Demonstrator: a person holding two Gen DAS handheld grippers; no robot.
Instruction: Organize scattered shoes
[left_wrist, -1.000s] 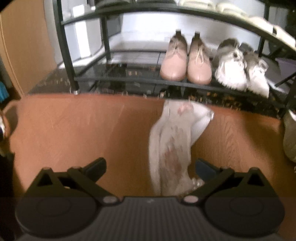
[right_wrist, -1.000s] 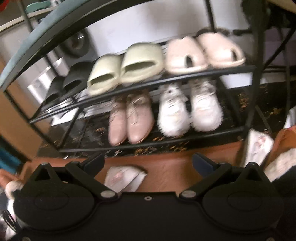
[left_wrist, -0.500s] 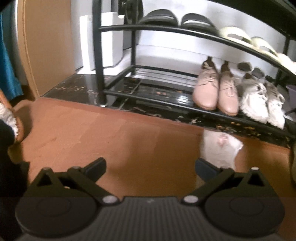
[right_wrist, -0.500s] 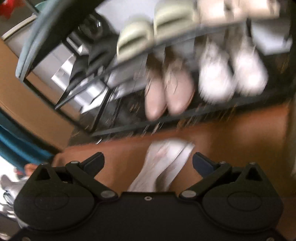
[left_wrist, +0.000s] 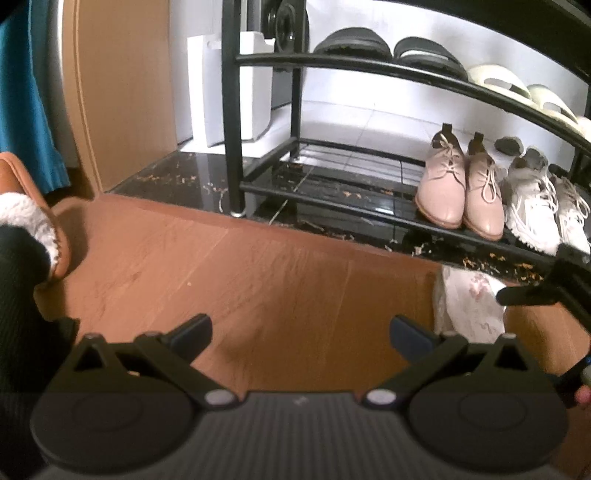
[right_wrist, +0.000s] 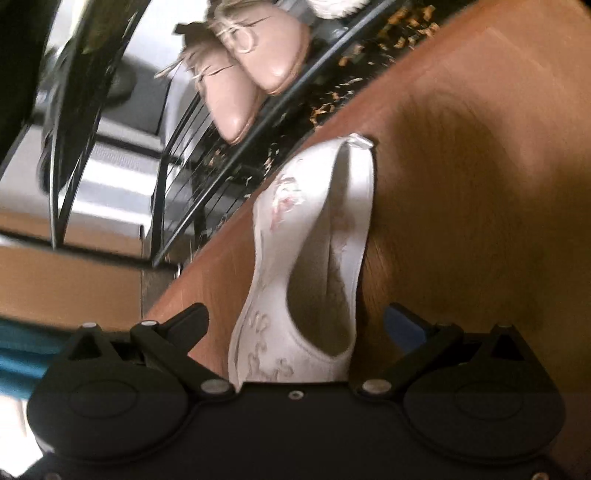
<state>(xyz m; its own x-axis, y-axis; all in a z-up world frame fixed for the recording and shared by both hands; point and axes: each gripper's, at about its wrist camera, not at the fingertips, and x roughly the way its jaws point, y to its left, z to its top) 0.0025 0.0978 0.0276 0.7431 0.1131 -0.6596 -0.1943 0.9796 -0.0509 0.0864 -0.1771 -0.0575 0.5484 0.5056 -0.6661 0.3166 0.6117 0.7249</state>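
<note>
In the left wrist view, the left gripper (left_wrist: 301, 334) fills the bottom of the frame with its fingers spread wide apart over bare wooden floor (left_wrist: 258, 280), holding nothing. A black metal shoe rack (left_wrist: 236, 110) stands across the upper half on dark speckled tile. On its lower shelf, right of centre, sit a pair of pink lace-up shoes (left_wrist: 460, 188) and, just beside them, white sneakers (left_wrist: 535, 206); black slides (left_wrist: 388, 50) and pale slides (left_wrist: 517, 86) rest on the shelf above. A white embroidered flat shoe (left_wrist: 469, 306) lies on the floor at lower right, in front of the rack, with the right gripper's dark finger just beside it at the right edge. A tan fleece-lined slipper (left_wrist: 40, 218) shows at the left edge. In the right wrist view, tilted and blurred, the right gripper (right_wrist: 295, 325) is also spread apart, the white embroidered flat shoe (right_wrist: 314, 266) lying between its fingers on the floor, not clamped. The pink lace-up shoes (right_wrist: 251, 70) sit at upper centre.
</note>
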